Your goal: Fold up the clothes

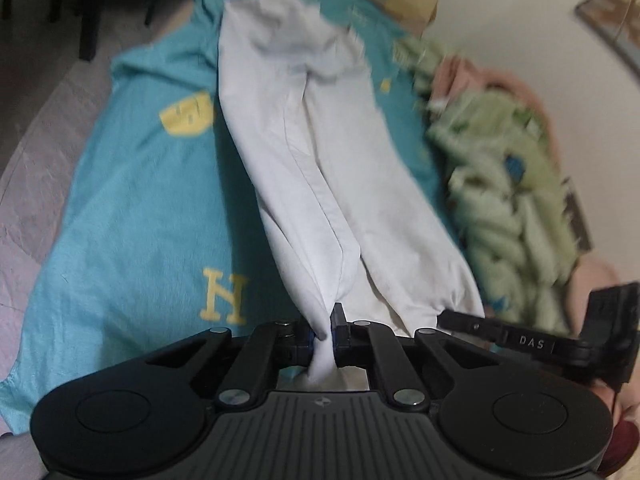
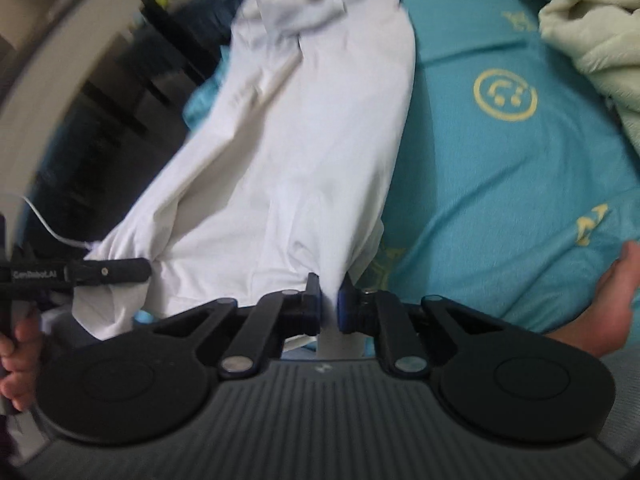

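The far end of the white trousers (image 1: 304,152) is a blur in both my cameras, so I cannot tell how the top part lies, and the bit pinched in my left gripper (image 1: 324,330) and my right gripper (image 2: 329,304) goes down behind the black bodies where I cannot see it. The fluffy green blanket (image 1: 500,184) is smeared too, and the picture's edge cuts it off, like the blue sheet (image 2: 500,168). I only see part of a bare foot (image 2: 608,304) and a few fingers (image 2: 16,364) at the edges.
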A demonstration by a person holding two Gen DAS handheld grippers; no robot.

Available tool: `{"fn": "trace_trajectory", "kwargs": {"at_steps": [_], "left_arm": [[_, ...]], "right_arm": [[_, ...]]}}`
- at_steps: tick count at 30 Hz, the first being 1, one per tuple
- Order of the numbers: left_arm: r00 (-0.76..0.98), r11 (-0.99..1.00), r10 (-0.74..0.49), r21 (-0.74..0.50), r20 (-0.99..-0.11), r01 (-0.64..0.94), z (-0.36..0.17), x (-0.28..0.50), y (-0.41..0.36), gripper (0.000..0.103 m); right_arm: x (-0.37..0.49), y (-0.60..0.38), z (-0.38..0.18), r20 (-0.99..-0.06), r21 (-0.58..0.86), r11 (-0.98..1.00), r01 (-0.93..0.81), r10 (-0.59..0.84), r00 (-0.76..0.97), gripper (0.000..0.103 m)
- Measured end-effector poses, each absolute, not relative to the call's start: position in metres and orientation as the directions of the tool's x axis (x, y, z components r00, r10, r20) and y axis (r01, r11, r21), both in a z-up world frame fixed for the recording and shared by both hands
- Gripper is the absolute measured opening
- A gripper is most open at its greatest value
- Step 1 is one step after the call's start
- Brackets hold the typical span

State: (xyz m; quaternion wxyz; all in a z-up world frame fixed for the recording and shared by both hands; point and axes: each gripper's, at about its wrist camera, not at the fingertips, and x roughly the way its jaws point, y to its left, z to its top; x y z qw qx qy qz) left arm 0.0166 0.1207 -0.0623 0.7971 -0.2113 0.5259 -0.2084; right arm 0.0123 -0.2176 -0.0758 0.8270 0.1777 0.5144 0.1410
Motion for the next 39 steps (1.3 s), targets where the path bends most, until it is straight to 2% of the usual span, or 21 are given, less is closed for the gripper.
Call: {"fn": "trace_trajectory", "kwargs": {"at_steps": [4,10,16,20,24,31,39], "left_arm": [[0.471,0.799,-0.566,-0.592,-0.677,0.109,-0.012,-0.001,0.137,0.007],[0.528,0.799,-0.563,-0.582,-0.636,0.151,0.038,-0.054,0.134,0.007],[0.535,0.806,-0.567,-0.555,-0.627,0.204,0.053,-0.138,0.126,0.007],[0.560,0.825,-0.544,-0.521,-0.625,0.220,0.060,-0.151,0.125,0.007],[0.606,0.839,-0.516,-0.500,-0.606,0.214,0.072,-0.118,0.117,0.007],[0.669,0.851,-0.473,-0.495,-0.573,0.178,0.064,-0.004,0.101,0.008],[0.701,0.907,-0.359,-0.406,-0.616,0.108,-0.003,0.118,0.080,0.010]], "right_arm": [[0.000,-0.232,-0.032,-0.713,0.520,0.852,-0.062,0.473,0.517,0.010],[-0.037,-0.234,0.019,-0.647,0.507,0.849,-0.146,0.488,0.586,0.010],[-0.108,-0.242,0.024,-0.615,0.500,0.838,-0.217,0.520,0.593,0.010],[-0.113,-0.243,0.026,-0.599,0.510,0.832,-0.219,0.527,0.603,0.011],[-0.076,-0.240,0.031,-0.582,0.515,0.833,-0.200,0.511,0.632,0.011],[0.021,-0.240,0.019,-0.566,0.525,0.841,-0.130,0.459,0.684,0.011],[0.133,-0.230,-0.049,-0.618,0.498,0.866,-0.052,0.396,0.679,0.011]]}}
